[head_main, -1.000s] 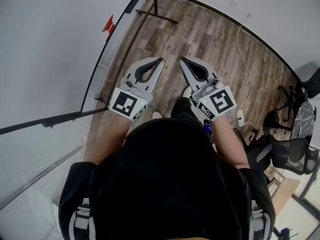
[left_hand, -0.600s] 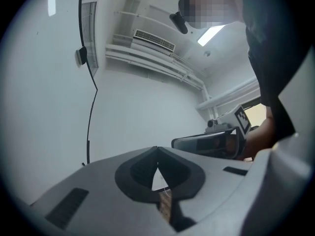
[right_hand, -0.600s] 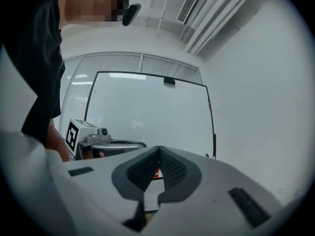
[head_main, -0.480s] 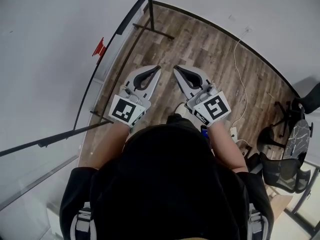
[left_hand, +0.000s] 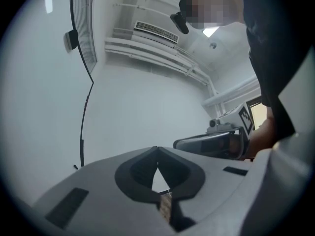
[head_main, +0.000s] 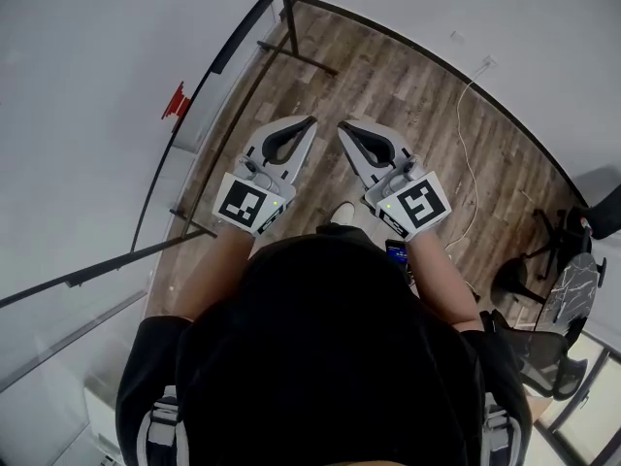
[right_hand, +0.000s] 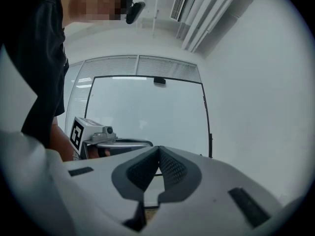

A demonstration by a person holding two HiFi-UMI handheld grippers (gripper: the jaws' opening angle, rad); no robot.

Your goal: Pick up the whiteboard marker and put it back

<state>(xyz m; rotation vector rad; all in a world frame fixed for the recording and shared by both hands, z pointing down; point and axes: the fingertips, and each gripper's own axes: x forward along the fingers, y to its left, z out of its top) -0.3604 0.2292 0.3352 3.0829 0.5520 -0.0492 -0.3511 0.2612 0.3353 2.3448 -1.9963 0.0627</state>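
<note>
A big white whiteboard with a thin black frame [head_main: 87,115] stood on a dark metal stand at the left of the head view, over a brown wood-plank floor [head_main: 408,95] that ran up to a plain white wall [head_main: 505,17]. The person in a black short-sleeved top [head_main: 330,357] filled the bottom of that view, and black office chairs on castors [head_main: 553,299] stood at the far right. The grey left gripper [head_main: 312,120] and the grey right gripper [head_main: 342,124] were held out side by side above the floor, near each other but apart, each with a black-and-white square-marker cube at its rear. In the left gripper view the left gripper's tips met with nothing between them, and the right gripper view showed the right gripper's textured pads pressed together on nothing as well. A thin white cable [head_main: 473,153] trailed across the floor by the wall. A small red thing [head_main: 176,100] sat at the whiteboard's lower edge, well apart from both grippers; whether it was the whiteboard marker was too small to tell.
</note>
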